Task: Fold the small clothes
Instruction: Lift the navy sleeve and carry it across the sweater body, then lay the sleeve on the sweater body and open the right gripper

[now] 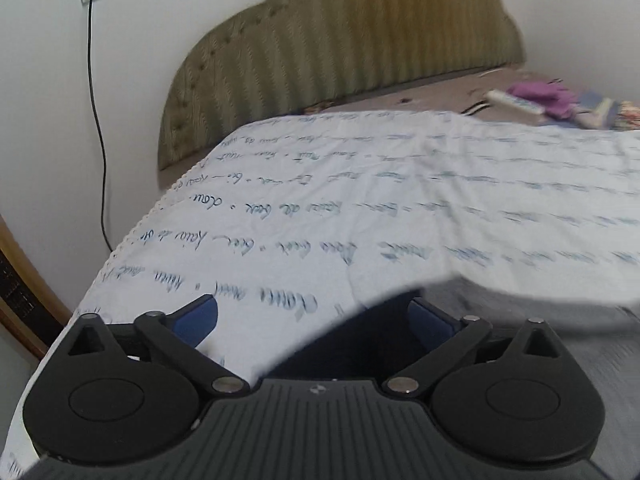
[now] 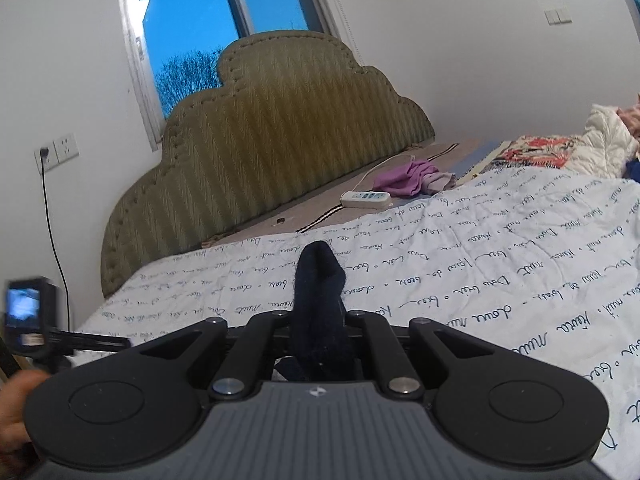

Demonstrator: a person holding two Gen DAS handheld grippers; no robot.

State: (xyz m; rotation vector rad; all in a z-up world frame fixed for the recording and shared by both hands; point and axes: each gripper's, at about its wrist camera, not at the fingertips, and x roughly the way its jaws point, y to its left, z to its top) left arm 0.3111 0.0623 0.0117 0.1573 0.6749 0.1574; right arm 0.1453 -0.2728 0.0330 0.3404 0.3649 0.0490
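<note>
Here's the dark navy sock (image 2: 318,304), fuzzy knit, standing up in a rumpled column from between the arms of the right gripper (image 2: 318,326). Its top end bunches into a rounded, lopsided tip, and the lower part disappears down into the gripper's body. The jaws are pinched fully together on it, so the sock is clamped and lifted clear above the white bedspread (image 2: 480,264) with its blue handwriting print.

The right gripper points forward and a little downward across the bed toward the green padded headboard (image 2: 272,132), sitting roughly level from side to side.

Over on the other side, the left gripper (image 1: 314,316) tilts more steeply down at the bedspread (image 1: 360,200) near the bed's left edge. Its blue fingers (image 1: 196,316) stand wide apart. A dark patch and a blurred grey shape lie between and beside them; I cannot tell what those are, and the pads grip nothing.

At the left edge of the right wrist view, part of a hand (image 2: 16,412) shows beside a small camera (image 2: 24,312).
</note>
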